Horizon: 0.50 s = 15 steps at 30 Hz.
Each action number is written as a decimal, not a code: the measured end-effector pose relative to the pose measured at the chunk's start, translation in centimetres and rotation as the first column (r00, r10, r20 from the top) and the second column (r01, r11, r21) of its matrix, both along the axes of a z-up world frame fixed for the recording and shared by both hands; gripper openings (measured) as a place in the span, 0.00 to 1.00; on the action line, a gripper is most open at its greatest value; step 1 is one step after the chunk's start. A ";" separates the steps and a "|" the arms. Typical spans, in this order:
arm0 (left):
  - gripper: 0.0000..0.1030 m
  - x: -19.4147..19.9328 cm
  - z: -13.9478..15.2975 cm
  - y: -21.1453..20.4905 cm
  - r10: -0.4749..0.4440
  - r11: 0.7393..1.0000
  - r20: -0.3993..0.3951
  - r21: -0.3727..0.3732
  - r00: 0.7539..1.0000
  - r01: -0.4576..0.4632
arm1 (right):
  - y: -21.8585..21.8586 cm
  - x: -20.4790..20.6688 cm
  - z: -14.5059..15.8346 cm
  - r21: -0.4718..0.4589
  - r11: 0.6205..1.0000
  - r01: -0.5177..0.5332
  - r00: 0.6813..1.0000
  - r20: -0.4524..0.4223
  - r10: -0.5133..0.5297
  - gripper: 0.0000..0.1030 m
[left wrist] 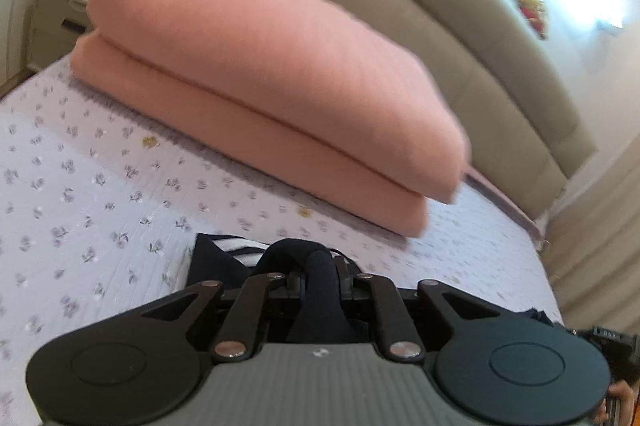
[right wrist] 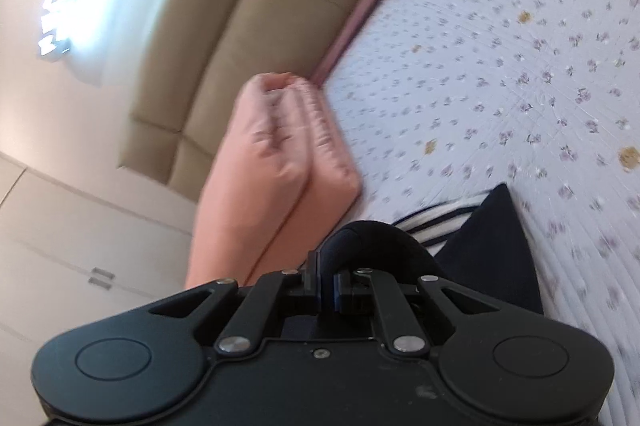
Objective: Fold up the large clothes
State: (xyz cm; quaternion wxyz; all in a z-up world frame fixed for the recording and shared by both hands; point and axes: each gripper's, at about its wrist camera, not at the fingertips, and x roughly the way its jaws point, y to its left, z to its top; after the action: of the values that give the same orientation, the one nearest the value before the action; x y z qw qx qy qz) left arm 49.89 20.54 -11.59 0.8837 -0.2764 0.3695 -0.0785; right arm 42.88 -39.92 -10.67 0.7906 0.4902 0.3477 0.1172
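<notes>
A dark navy garment [left wrist: 214, 260] with a white-striped patch [left wrist: 242, 246] lies bunched on the flowered bed sheet [left wrist: 80, 166], just ahead of my left gripper [left wrist: 320, 278]. A thick roll of its navy cloth fills the narrow gap between the left jaws, which are shut on it. In the right wrist view the same garment [right wrist: 492, 246] spreads to the right with its stripes [right wrist: 436, 222] showing. My right gripper [right wrist: 327, 286] is shut on a fold of the navy cloth that arches over its fingertips.
A folded pink quilt [left wrist: 260, 66] lies on the bed by the beige padded headboard [left wrist: 440, 6], seen too as the pink quilt [right wrist: 260, 186] left of the right gripper. A nightstand [left wrist: 52, 18] stands far left. White cabinet doors [right wrist: 60, 246] are beside the bed.
</notes>
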 end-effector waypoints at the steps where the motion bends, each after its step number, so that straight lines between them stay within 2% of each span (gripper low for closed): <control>1: 0.23 1.1 -1.2 0.1 0.017 1.000 -0.037 -0.012 0.999 -0.018 | 0.2 0.8 -1.0 -0.004 1.000 0.015 1.000 -0.020 -0.015 0.19; 2: 0.32 1.8 -2.1 0.4 0.027 0.999 -0.077 -0.033 0.997 -0.029 | 0.4 1.4 -1.9 -0.015 1.000 0.025 0.999 -0.041 -0.026 0.23; 3: 0.41 1.9 -2.8 0.7 0.031 0.998 -0.097 -0.057 0.995 -0.036 | 0.7 1.8 -2.6 -0.027 0.999 0.030 0.998 -0.052 -0.032 0.38; 4: 0.46 1.8 -3.4 1.0 0.035 0.996 -0.102 -0.084 0.994 -0.043 | 0.9 1.8 -3.0 -0.032 0.999 0.035 0.998 -0.050 -0.037 0.59; 6: 0.61 0.9 -3.9 1.3 0.031 0.992 -0.077 -0.120 0.997 -0.040 | 1.6 1.4 -3.6 -0.016 1.000 0.021 0.999 -0.026 -0.022 0.74; 9: 0.67 -0.5 -3.2 1.0 -0.009 0.993 -0.011 -0.118 1.000 0.008 | 3.0 0.7 -3.2 -0.032 0.999 -0.021 1.000 0.004 0.021 0.76; 11: 0.68 -0.9 -2.5 0.3 -0.059 0.993 0.025 -0.099 0.998 0.061 | 4.7 0.5 -2.2 -0.101 0.993 -0.066 0.998 0.015 0.068 0.79; 14: 0.70 -1.2 -1.8 -1.4 -0.133 0.991 0.060 -0.001 0.989 0.133 | 8.0 1.4 -0.6 -0.221 0.964 -0.145 0.988 0.013 0.152 0.79; 15: 0.70 -1.3 -1.8 -2.0 -0.145 0.989 0.065 0.041 0.987 0.143 | 9.6 1.9 0.0 -0.293 0.939 -0.180 0.980 0.029 0.197 0.81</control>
State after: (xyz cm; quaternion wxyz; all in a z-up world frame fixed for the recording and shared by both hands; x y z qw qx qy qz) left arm 48.63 18.55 -13.39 0.8926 -0.2301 0.3596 -0.1447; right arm 44.73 -30.32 -10.68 0.8485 0.3305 0.3832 0.1547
